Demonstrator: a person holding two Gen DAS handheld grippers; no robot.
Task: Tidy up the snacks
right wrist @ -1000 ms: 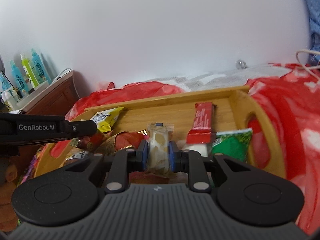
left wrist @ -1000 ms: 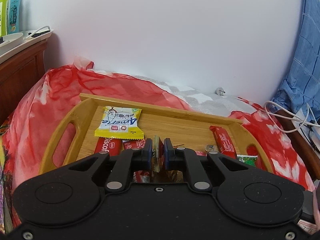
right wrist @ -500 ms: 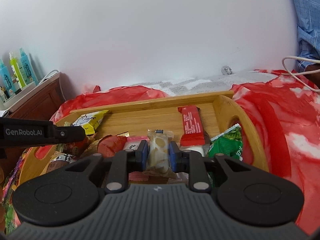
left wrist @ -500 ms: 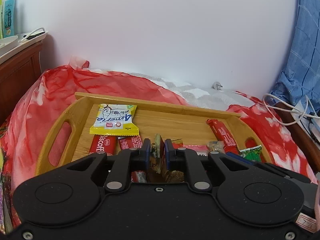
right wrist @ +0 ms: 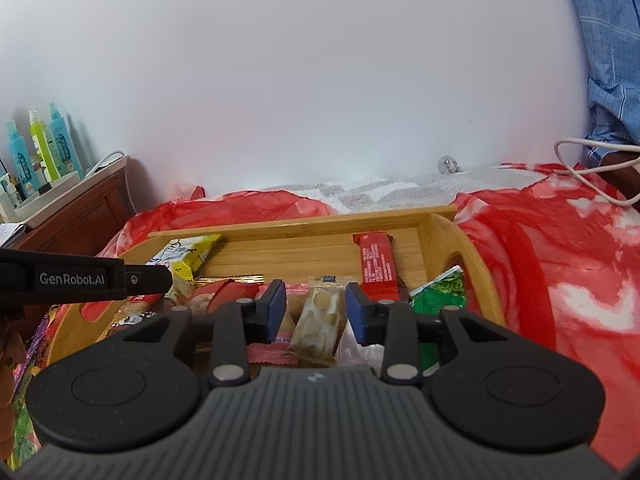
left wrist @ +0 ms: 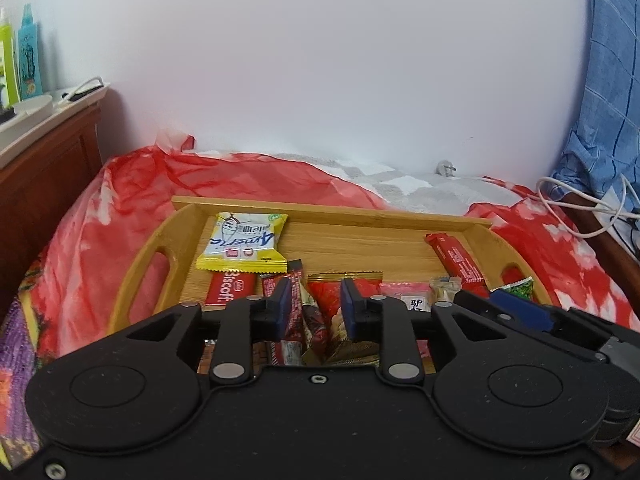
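Snacks are gathered in the wooden tray on the bed. From the left: a yellow "Amerie" packet, a red "Biscoff" pack, then a red packet between the left gripper fingers, just opened. The right gripper fingers have likewise just parted around a nougat bar. Sorting appears unfinished.

Our left gripper tilts downward, its jaws just opened a little, blue pads clear of what lies between them. Our right gripper sits close beside it, pointing down more gently, jaws just spread wider, pads pressing on nothing.
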